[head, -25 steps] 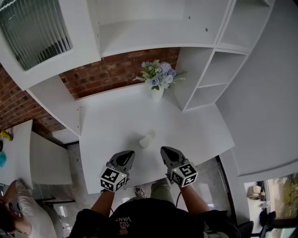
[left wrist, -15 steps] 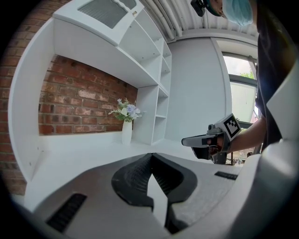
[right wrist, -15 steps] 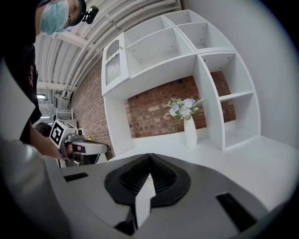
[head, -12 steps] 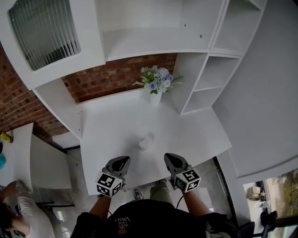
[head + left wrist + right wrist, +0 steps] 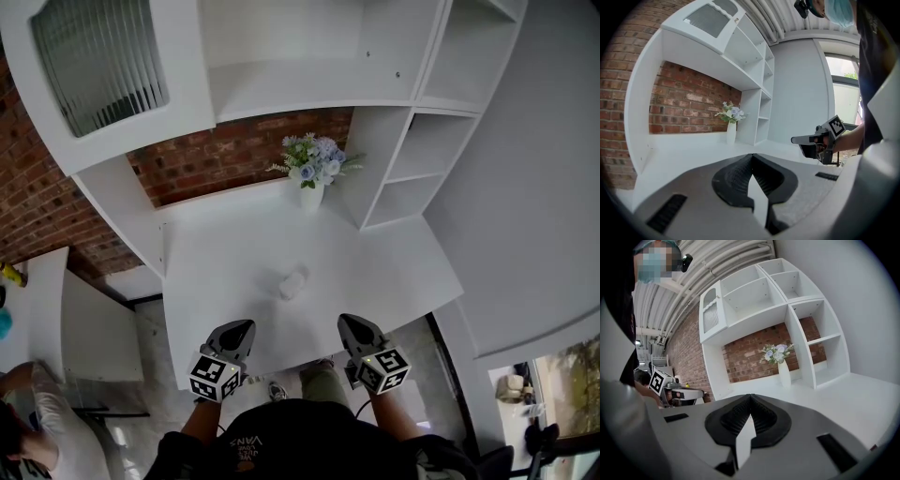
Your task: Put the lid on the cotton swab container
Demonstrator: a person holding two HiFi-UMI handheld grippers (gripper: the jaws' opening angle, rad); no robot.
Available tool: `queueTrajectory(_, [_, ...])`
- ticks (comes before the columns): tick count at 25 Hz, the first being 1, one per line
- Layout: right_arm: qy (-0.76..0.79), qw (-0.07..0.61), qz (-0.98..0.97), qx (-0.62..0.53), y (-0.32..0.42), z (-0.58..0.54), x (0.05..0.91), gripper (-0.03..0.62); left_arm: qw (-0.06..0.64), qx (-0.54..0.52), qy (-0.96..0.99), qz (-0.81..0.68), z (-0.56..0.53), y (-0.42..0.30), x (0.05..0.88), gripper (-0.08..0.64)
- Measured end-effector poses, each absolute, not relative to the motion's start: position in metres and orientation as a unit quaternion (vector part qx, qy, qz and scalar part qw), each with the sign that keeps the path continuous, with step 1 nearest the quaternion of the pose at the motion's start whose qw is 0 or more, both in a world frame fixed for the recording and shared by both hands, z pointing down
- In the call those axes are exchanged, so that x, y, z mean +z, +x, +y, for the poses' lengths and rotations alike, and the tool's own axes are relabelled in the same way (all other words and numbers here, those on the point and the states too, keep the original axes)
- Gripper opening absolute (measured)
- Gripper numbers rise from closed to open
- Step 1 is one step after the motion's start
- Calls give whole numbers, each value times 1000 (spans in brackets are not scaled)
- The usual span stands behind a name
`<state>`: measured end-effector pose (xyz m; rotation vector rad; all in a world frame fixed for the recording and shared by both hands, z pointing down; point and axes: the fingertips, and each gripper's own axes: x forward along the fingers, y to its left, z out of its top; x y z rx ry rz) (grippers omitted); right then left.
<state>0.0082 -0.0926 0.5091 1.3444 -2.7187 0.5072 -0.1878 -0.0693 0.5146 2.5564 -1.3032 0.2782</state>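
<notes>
Jaws together and empty, the left gripper point(image 5: 240, 328) and right gripper point(image 5: 350, 323) are idling with the cotton swab container point(image 5: 293, 281) sitting on the desk point(image 5: 375, 262) well ahead between them; if it is lacking its lid, reaching forward is likely coming next

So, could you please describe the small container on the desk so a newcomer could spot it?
Start at the white desk below the brick wall. A vase of flowers stands at its back; the container sits alone near the middle. It is small, pale and low, unlike the tall flowered vase.
</notes>
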Motion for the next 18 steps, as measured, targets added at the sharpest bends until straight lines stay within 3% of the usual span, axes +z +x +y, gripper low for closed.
queueTrajectory(18, [438, 42, -883, 164, 11, -68, 515, 0, 131, 75, 874, -462, -39, -188, 511, 6])
